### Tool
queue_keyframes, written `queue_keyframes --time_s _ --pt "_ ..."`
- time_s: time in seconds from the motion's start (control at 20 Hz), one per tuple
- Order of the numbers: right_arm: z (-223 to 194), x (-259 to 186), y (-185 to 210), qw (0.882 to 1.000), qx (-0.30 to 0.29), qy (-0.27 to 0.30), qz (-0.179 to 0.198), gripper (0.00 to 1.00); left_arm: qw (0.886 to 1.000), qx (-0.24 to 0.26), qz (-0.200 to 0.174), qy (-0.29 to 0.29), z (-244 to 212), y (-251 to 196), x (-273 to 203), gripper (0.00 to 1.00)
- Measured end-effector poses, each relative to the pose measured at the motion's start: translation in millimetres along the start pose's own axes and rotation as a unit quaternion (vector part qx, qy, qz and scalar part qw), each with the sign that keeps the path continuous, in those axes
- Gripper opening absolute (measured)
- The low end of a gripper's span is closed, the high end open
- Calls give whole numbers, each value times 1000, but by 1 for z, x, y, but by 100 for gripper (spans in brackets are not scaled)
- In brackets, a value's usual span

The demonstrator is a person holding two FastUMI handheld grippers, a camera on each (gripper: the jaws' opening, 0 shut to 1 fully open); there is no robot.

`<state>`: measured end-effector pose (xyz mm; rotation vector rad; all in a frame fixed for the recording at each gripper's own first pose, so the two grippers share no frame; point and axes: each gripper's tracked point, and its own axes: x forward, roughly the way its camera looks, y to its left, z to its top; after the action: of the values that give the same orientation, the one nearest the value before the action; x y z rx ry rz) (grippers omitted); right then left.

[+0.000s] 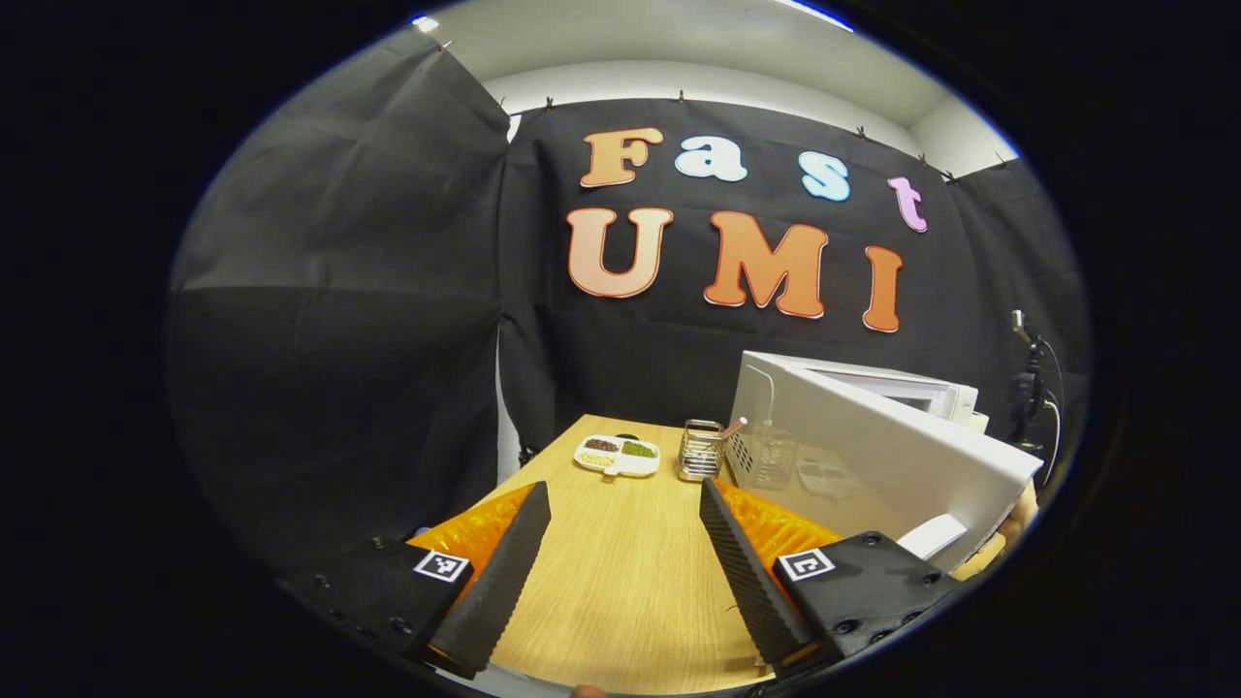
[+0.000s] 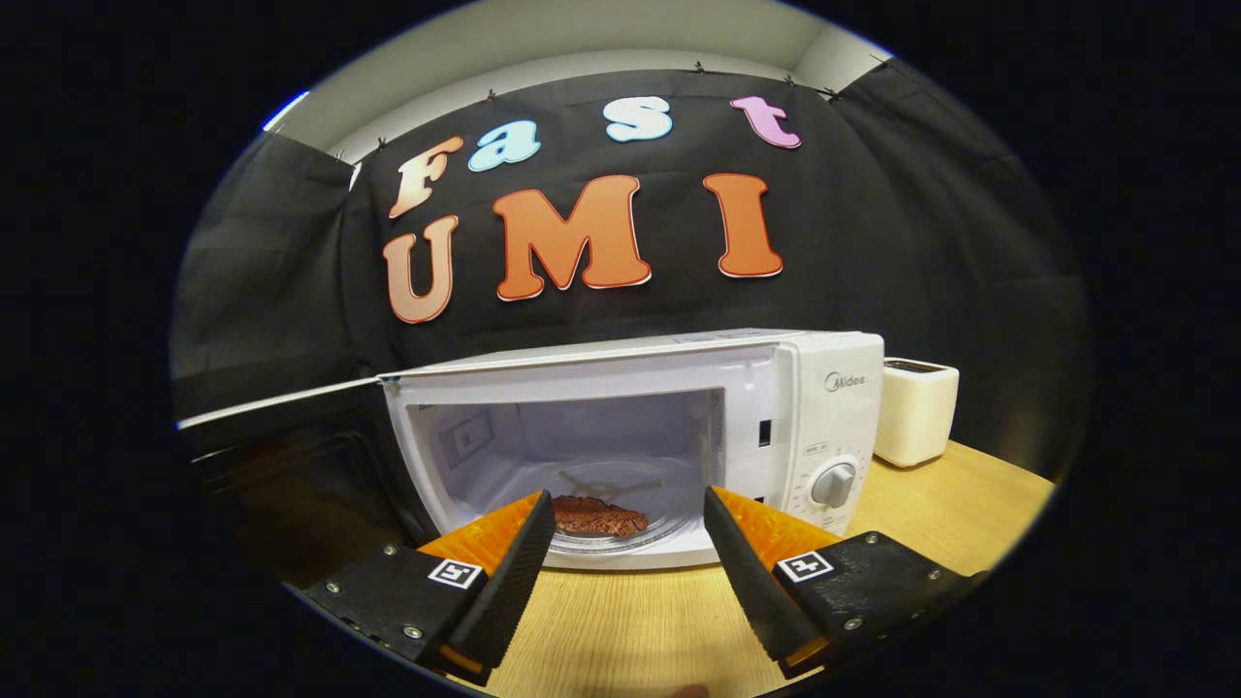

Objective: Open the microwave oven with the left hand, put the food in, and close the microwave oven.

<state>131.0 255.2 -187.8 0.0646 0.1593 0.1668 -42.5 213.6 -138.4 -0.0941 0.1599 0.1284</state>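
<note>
Both tools gape wide over the wooden table (image 2: 931, 523), black cloth wall (image 1: 339, 339) behind.

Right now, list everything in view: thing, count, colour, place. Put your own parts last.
microwave oven: 1, white, on the table, door open
microwave door: 1, white, swung out
food: 1 piece, brown, on the glass turntable inside the oven
toaster: 1, cream, beside the oven's control side
divided dish: 1, white, with dark, green and pale fillings, at the table's far end
wire rack: 1, metal, between the dish and the oven
table: 1, light wood
left gripper: 1, jaws open over the table
right gripper: 1, jaws open, facing the oven cavity
</note>
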Motion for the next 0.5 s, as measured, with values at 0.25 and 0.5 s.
queue_keyframes --time_s 0.25,0.5 --pt "26 -44 -46 1000 -15 3 -4 95 1000 -4 -21 12 -8 -22 -3 98" --pt "58 -80 -94 999 -39 -2 -24 95 997 -9 -70 13 -7 -69 -4 98"
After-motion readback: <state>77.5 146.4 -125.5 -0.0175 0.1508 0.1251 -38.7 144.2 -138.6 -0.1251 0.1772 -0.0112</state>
